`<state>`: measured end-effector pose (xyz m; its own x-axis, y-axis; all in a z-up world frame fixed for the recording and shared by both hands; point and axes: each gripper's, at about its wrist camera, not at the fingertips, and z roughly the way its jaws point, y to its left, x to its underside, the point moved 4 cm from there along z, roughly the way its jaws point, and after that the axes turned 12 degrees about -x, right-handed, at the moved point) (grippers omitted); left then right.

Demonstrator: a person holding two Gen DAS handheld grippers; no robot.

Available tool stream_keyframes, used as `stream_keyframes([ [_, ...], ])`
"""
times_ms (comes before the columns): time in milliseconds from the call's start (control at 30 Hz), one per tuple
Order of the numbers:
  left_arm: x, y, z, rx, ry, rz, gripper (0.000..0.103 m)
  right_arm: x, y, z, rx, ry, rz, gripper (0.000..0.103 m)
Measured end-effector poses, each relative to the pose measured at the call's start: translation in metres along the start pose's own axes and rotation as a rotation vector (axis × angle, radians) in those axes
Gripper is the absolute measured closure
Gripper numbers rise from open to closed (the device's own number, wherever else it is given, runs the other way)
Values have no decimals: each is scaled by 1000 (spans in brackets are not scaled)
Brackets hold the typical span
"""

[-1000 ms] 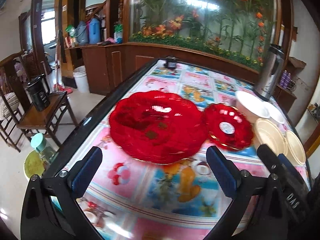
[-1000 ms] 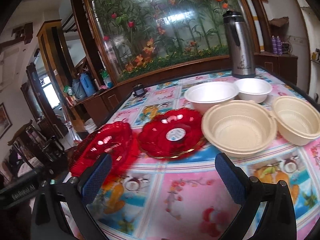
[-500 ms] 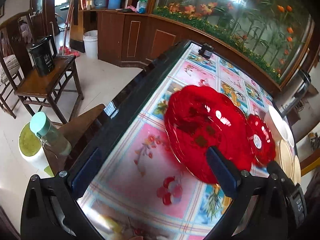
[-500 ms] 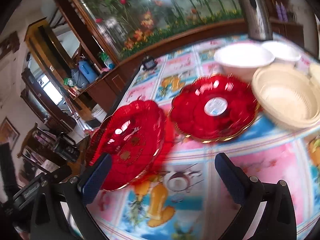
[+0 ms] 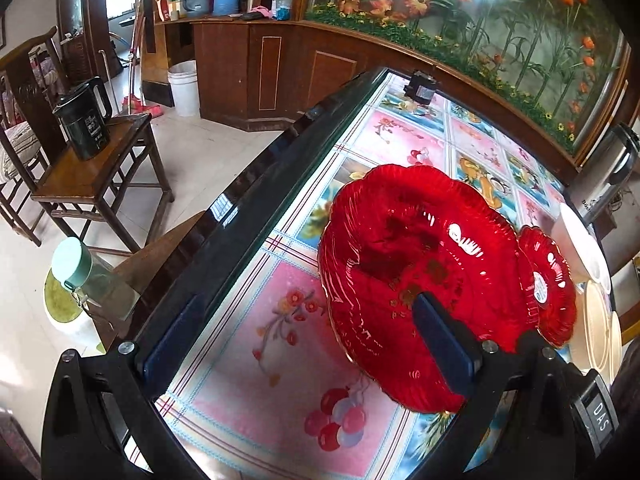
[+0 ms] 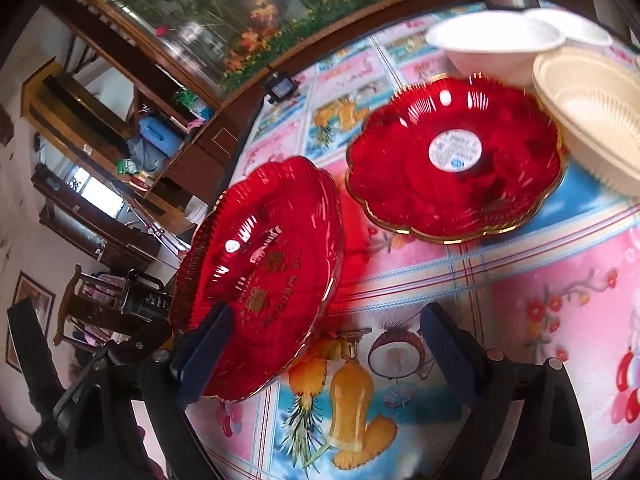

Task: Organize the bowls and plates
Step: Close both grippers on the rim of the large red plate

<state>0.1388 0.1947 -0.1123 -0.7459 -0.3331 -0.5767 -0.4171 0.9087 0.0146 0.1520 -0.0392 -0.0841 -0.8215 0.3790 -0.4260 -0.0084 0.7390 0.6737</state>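
Observation:
A large red glass plate (image 5: 420,264) with scalloped edge lies on the table; it also shows in the right wrist view (image 6: 264,268), where it looks tilted. A smaller red plate (image 6: 456,156) with a white sticker lies beside it, also in the left wrist view (image 5: 546,284). My left gripper (image 5: 300,344) is open, its right finger over the large plate's near rim. My right gripper (image 6: 324,356) is open, its left finger in front of the large plate. Two white bowls (image 6: 496,40) and cream bowls (image 6: 592,108) stand to the right.
The table (image 5: 256,344) has a colourful patterned cloth and a dark left edge (image 5: 240,220). A steel thermos (image 5: 600,172) stands at the far right. A small black object (image 5: 420,86) sits at the far end. A wooden chair with a black kettle (image 5: 82,118) stands left of the table.
Both grippers have moved closer to the large red plate and swung left. The left gripper's right finger now overlaps its rim. The plate looks more tilted in the right wrist view.

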Motion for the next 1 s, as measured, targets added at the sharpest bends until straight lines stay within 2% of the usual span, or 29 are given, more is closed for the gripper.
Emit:
stream_keyframes([
  [133, -2, -2, 0, -18, -23, 6, 0, 0, -1, 4, 7, 0, 2, 9],
  [400, -5, -7, 12, -12, -2, 11, 0, -4, -2, 16, 13, 14, 11, 10],
  [567, -6, -10, 21, 2, 28, 11, 0, -5, 0, 24, 22, 33, 1, 34],
  [1000, -9, -20, 25, 4, 27, 25, 0, -10, -2, 26, 23, 34, 12, 34],
])
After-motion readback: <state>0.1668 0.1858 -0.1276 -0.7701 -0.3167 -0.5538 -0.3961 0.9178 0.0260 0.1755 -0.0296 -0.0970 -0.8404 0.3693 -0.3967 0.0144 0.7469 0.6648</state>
